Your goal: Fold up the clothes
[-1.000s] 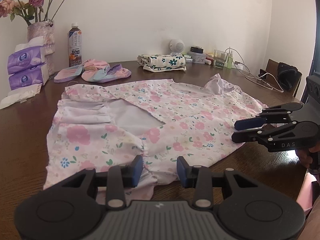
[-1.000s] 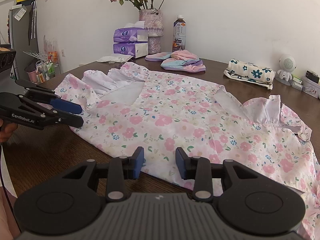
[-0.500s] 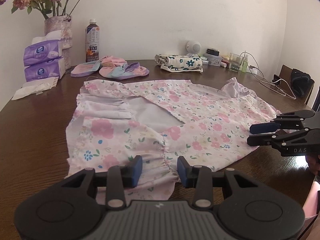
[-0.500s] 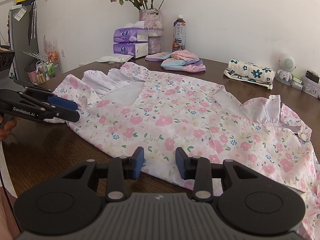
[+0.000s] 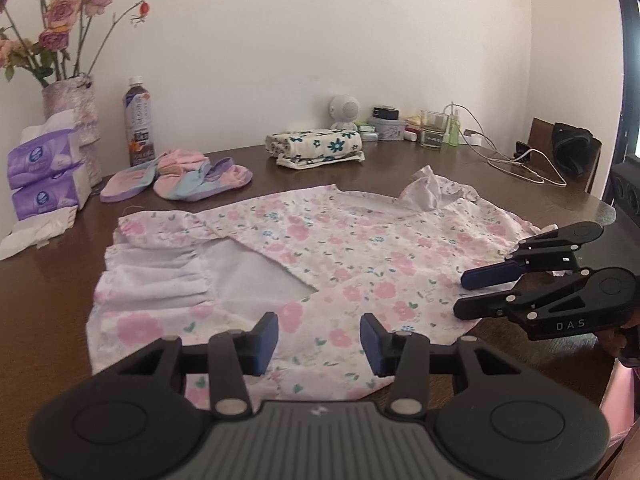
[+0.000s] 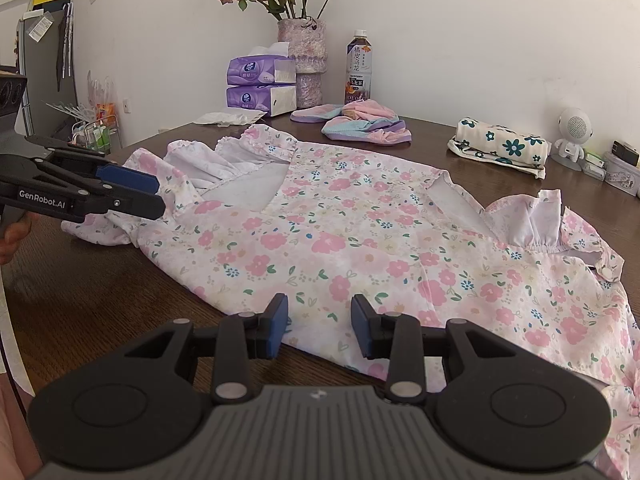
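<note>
A pink floral dress [image 5: 340, 264] lies spread flat on the dark wooden table [image 5: 48, 300], with one side folded back to show its white lining. My left gripper [image 5: 319, 332] is open above the dress's near hem. In the right wrist view the left gripper [image 6: 159, 196] sits at the ruffled sleeve end of the dress [image 6: 360, 240]; contact is unclear. My right gripper [image 6: 319, 314] is open over the dress's near edge. From the left wrist, the right gripper [image 5: 462, 296] hovers at the dress's right side. Neither holds cloth.
Along the back of the table stand a folded floral cloth [image 5: 316, 146], a heap of pink, blue and purple garments [image 5: 180, 178], tissue packs [image 5: 40, 176], a drink bottle [image 5: 139, 124] and a vase [image 5: 76, 120]. Cables [image 5: 520, 164] trail at the far right corner.
The left gripper swung a little and now reaches farther in over the dress's hem, slightly higher by the sleeve. The right gripper has stayed put. Both remain open.
</note>
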Demonstrator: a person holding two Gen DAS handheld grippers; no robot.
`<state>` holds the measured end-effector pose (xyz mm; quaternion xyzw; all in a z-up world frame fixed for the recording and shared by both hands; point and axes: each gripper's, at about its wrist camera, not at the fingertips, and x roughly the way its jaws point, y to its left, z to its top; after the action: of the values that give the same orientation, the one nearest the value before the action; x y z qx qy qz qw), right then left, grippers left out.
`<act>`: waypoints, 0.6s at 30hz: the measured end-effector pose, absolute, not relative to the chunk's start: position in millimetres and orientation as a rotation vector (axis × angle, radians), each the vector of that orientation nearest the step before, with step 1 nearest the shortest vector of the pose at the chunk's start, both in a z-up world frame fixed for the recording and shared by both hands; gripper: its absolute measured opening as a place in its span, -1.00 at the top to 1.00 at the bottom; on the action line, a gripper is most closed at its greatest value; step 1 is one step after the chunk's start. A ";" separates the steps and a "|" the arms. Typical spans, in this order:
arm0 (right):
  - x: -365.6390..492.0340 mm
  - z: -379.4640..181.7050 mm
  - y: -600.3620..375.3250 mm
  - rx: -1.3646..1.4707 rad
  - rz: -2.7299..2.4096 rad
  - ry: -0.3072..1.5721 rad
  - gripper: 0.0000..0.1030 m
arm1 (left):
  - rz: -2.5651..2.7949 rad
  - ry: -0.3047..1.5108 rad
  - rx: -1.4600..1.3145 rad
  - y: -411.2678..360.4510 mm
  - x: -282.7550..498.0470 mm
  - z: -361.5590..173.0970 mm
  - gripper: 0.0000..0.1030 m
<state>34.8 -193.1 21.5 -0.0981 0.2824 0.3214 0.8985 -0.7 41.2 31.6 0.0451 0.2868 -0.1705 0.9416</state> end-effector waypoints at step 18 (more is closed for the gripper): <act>34.9 21.2 -193.1 -0.199 0.663 0.585 0.31 | -0.355 0.613 0.049 17.1 19.2 14.5 0.14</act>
<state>34.9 -193.1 21.2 -0.0963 0.2825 0.3205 0.8990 19.2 17.1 14.5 0.0238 0.3002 -0.1739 0.9376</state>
